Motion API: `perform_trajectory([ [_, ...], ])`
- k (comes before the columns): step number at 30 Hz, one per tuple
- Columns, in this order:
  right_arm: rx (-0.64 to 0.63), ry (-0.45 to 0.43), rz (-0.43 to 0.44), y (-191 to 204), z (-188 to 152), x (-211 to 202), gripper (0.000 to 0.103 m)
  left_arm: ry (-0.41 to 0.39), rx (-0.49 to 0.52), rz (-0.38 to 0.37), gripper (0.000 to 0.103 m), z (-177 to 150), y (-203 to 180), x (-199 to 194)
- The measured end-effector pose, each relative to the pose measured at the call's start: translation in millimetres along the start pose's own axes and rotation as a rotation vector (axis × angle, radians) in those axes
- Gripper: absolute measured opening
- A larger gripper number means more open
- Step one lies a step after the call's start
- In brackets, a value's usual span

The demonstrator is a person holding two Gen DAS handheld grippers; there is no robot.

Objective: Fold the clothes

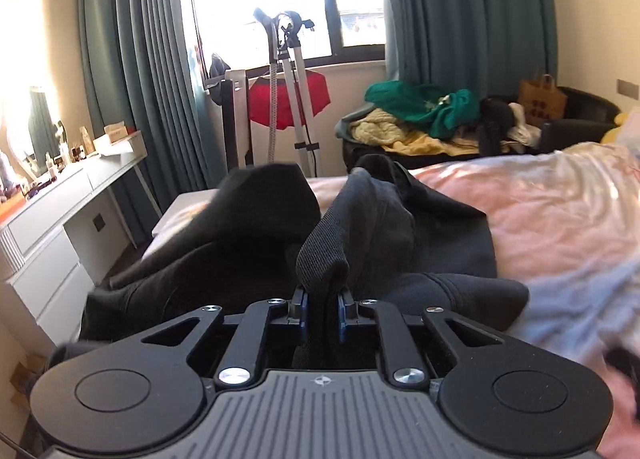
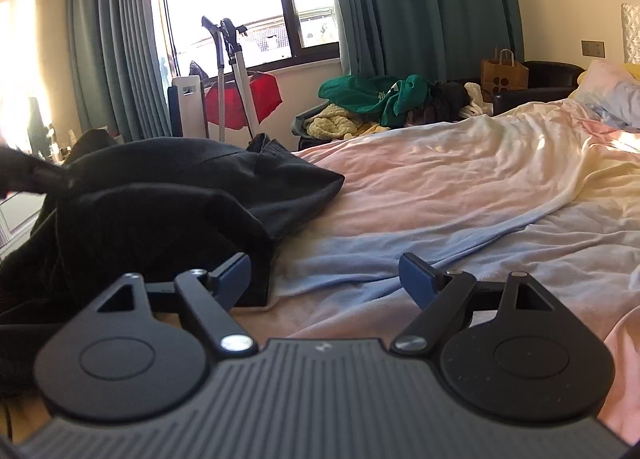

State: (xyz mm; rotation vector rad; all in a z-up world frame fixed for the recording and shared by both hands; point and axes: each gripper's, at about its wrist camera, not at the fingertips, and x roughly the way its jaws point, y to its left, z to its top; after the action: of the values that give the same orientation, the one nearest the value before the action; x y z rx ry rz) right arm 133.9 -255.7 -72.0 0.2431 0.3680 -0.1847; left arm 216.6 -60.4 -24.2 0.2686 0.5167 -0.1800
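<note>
A black garment [image 1: 248, 235] lies crumpled on the near left part of the bed [image 1: 560, 219]. My left gripper [image 1: 323, 299] is shut on a ribbed edge of this garment, which rises in a peak from between the blue pads. In the right wrist view the same black garment [image 2: 168, 203] is heaped at the left. My right gripper [image 2: 326, 279] stands open just above the sheet with nothing between its fingers. Its left finger [image 2: 234, 275] is close to the garment's edge; whether it touches I cannot tell.
The bed carries a rumpled pink, white and pale blue sheet [image 2: 460, 187]. A white dresser [image 1: 60, 211] with small items stands at the left. Beyond the bed are a chair piled with green and yellow clothes [image 2: 368, 107], a garment steamer [image 1: 292, 99] and a paper bag [image 2: 504, 73].
</note>
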Motion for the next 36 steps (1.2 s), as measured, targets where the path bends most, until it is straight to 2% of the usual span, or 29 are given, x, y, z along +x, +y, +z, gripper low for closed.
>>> perform_trajectory([
  [4, 0.054, 0.018, 0.053, -3.1, 3.4, -7.1, 0.083, 0.002, 0.042, -0.021, 0.016, -55.7, -9.4, -25.2],
  [7, 0.062, 0.024, 0.063, -2.9, 4.4, -11.4, 0.083, -0.038, 0.024, -0.026, 0.021, -70.9, -8.7, -32.5],
  [9, 0.062, 0.028, 0.057, -3.2, 4.9, -13.0, 0.083, -0.061, 0.004, -0.048, 0.031, -67.9, -7.2, -37.9],
  [11, 0.085, 0.033, 0.044, -8.7, 5.7, -12.9, 0.083, -0.072, 0.004, -0.085, 0.052, -58.7, -7.5, -43.3],
  [16, 0.181, 0.051, 0.013, -26.6, 8.2, -6.5, 0.083, -0.162, 0.06, -0.132, 0.078, -18.9, -20.9, -42.0],
  [17, 0.196, 0.056, 0.014, -29.1, 8.0, -4.7, 0.083, -0.168, 0.074, -0.13, 0.08, -8.6, -26.3, -33.8],
  [19, 0.212, 0.064, 0.019, -31.4, 7.0, -1.2, 0.083, -0.129, 0.1, -0.113, 0.079, 14.4, -38.5, -4.3],
  [23, 0.214, 0.077, 0.028, -32.5, 4.1, 7.4, 0.083, 0.058, 0.058, -0.084, 0.075, 60.9, -54.2, 81.9],
  [28, 0.246, 0.101, 0.02, -39.5, 0.6, 21.5, 0.083, 0.257, 0.028, 0.116, 0.075, 95.1, -61.2, 183.8],
  [30, 0.259, 0.112, 0.02, -42.1, -1.2, 27.9, 0.083, 0.317, -0.018, 0.148, 0.074, 100.5, -55.3, 216.2],
  [33, 0.265, 0.131, 0.022, -44.0, -5.5, 38.2, 0.083, 0.389, -0.085, 0.133, 0.053, 97.6, -47.5, 243.1],
  [35, 0.267, 0.142, 0.02, -45.0, -8.0, 44.9, 0.083, 0.383, -0.09, 0.126, 0.025, 90.8, -47.4, 244.1],
  [36, 0.27, 0.147, 0.019, -45.6, -8.9, 47.7, 0.083, 0.361, -0.066, 0.12, 0.019, 88.4, -50.9, 238.8],
])
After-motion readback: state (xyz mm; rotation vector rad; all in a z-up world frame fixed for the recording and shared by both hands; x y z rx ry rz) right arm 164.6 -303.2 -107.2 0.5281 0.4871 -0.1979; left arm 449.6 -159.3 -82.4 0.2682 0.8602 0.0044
